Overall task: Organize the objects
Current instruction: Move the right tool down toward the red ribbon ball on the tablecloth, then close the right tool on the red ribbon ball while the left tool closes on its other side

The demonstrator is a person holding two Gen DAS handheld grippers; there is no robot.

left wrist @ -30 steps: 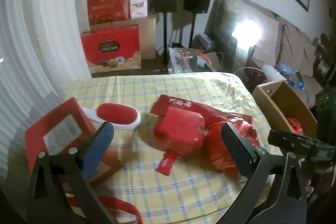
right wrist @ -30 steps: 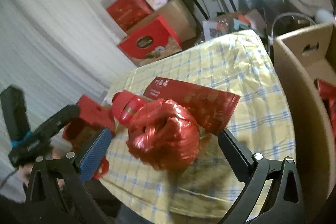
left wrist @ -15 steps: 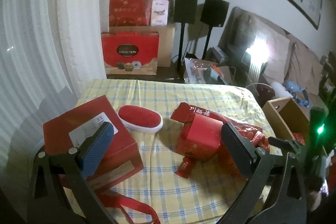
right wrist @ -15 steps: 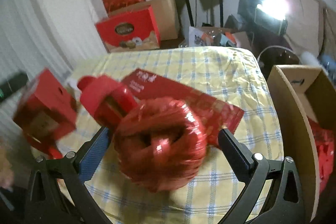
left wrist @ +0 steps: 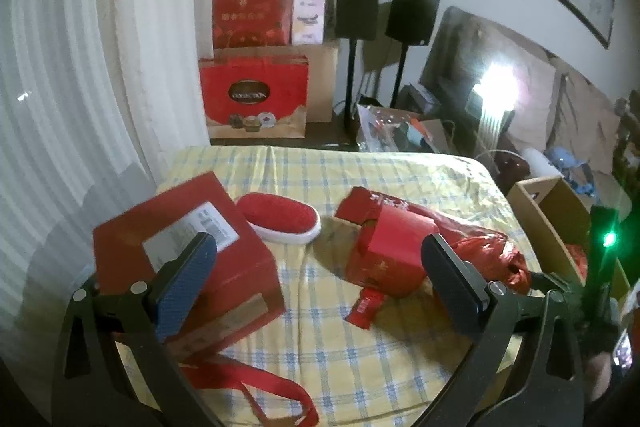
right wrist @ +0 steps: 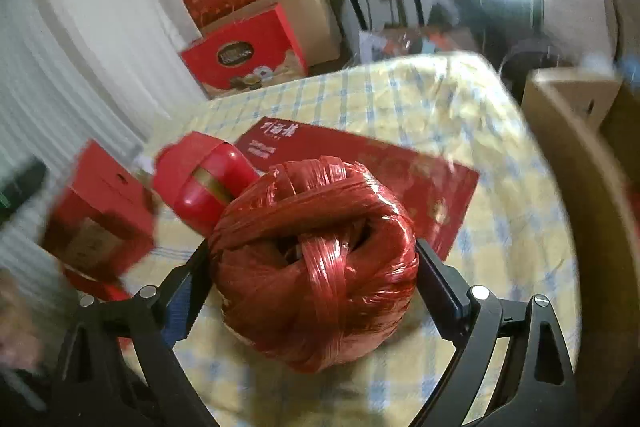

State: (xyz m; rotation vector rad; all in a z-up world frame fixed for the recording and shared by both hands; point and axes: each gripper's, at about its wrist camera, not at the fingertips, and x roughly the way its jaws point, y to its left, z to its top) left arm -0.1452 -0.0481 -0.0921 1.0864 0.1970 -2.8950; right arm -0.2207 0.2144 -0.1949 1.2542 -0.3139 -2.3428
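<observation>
On the red gift box (left wrist: pixel 254 97) on the floor behind the surface (left wrist: pixel 400 179) I can read "COLLECTION" in its dark oval; the flat red packet (right wrist: pixel 384 167) carries pale characters too small for me to read, and the white label on the red carton (left wrist: pixel 176 247) at my left tool's (left wrist: pixel 316 275) nine o'clock is illegible. My right view is smeared at its left edge, so the carton there is only a blur. The ball of red plastic twine (right wrist: pixel 316 267) sits on the checked cloth squarely between the fingers of my right tool (right wrist: pixel 312 291), whose jaws are closing on it; I cannot tell whether the pads press it yet. My left tool's jaws stand wide apart over the cloth, nothing between them. The red-topped brush (left wrist: pixel 280 217) lies at its twelve o'clock, the red canister (left wrist: pixel 392 251) at one o'clock. The cardboard box (left wrist: pixel 560 223) at three o'clock is cut off.
</observation>
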